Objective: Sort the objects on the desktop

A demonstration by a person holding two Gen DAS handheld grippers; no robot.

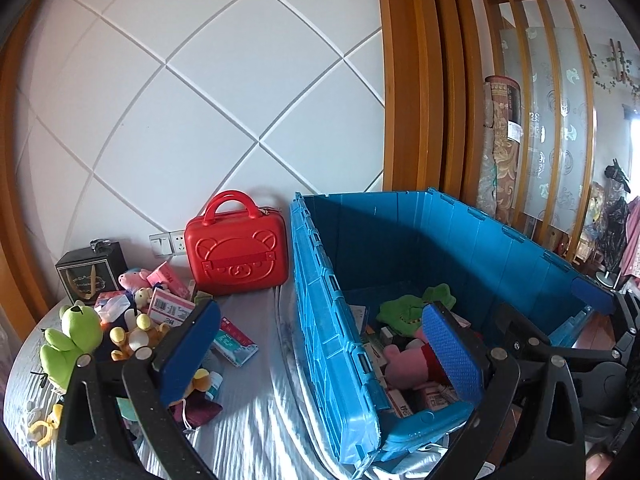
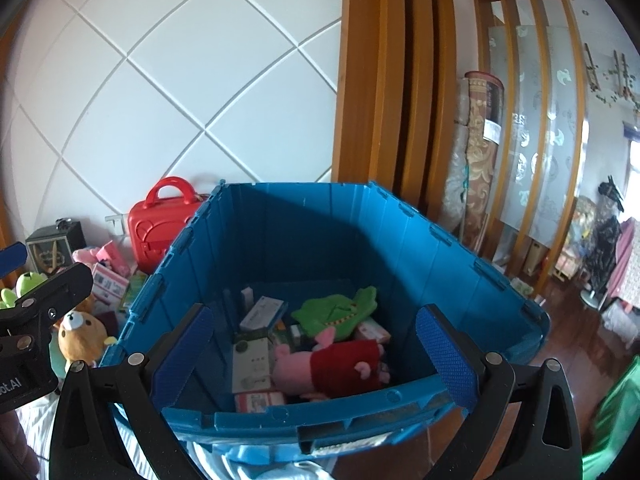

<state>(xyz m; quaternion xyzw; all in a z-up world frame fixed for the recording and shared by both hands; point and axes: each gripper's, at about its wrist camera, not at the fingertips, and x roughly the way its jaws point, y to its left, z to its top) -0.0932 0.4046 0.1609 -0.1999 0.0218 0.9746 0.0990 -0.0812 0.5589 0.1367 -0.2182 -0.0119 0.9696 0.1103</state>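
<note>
Black two-finger left gripper [image 1: 320, 344] with blue textured pads fills the near foreground of its own view, its jaws spread wide and holding nothing. Beyond its left finger, on the grey striped cloth [image 1: 248, 412], lies a scatter of unsorted things: a lime-green plush frog [image 1: 72, 336], small yellow plush figures [image 1: 136, 332], pink-and-white cardboard boxes [image 1: 170, 310] and a black gift box with gold trim [image 1: 90, 274] farthest back against the wall. Ahead, between the fingers and further off, a glossy red plastic case with an embossed bear face [image 1: 238, 258] stands upright by the wall. Just beside it, ahead and towards the right finger, sits the large blue plastic storage crate [image 1: 332, 320], open at the top. The right gripper [image 2: 316, 344], also black with blue pads, hovers over the crate's near rim, jaws wide apart and empty. Between its fingers, down in the crate, a pink plush pig in a red dress [image 2: 332, 368] lies on its side atop flat boxes, with a green plush crocodile [image 2: 336, 312] just behind it. Left of that gripper, outside the crate, sits a brown plush bear [image 2: 80, 336].
</note>
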